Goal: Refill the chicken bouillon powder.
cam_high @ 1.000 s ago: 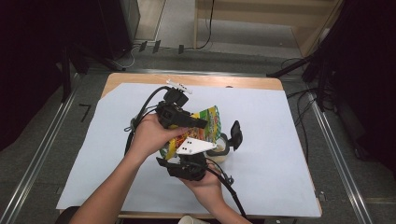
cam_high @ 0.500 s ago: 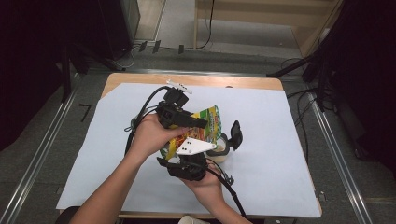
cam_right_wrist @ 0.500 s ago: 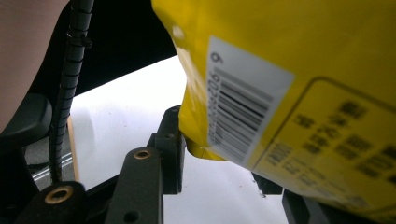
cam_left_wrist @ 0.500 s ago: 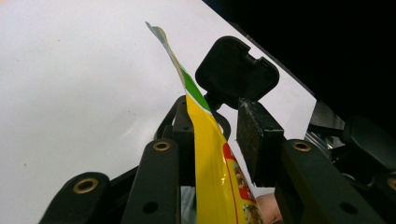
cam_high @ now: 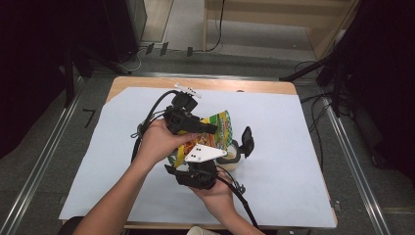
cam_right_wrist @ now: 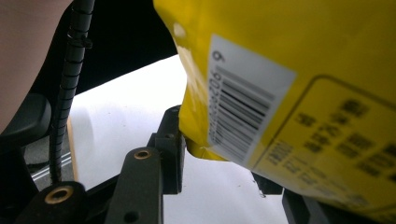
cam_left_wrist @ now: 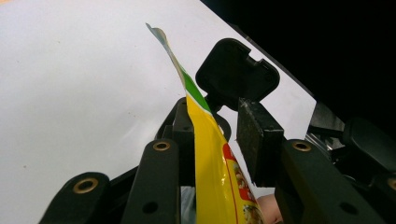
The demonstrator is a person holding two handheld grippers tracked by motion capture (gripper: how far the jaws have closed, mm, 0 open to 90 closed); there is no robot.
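White sheet (cam_high: 293, 147) covering table. Yellow snack bag (cam_high: 220, 128) hanging mid-frame above it, between both hands, long axis slanting up toward upper right. Left gripper (cam_left_wrist: 219, 135) coming in from upper left, jaws part open, bag edge passing between them, lying against one pad, other pad standing clear. Right gripper (cam_right_wrist: 219, 172) reaching up from below, jaws straddling bag's lower corner; grip unclear. Small cup (cam_high: 234, 157) sitting just beneath bag.

You have bare white surface (cam_high: 293, 147) on every side; only the yellow bag (cam_high: 219, 128) and cup (cam_high: 234, 155) crowd your claws.
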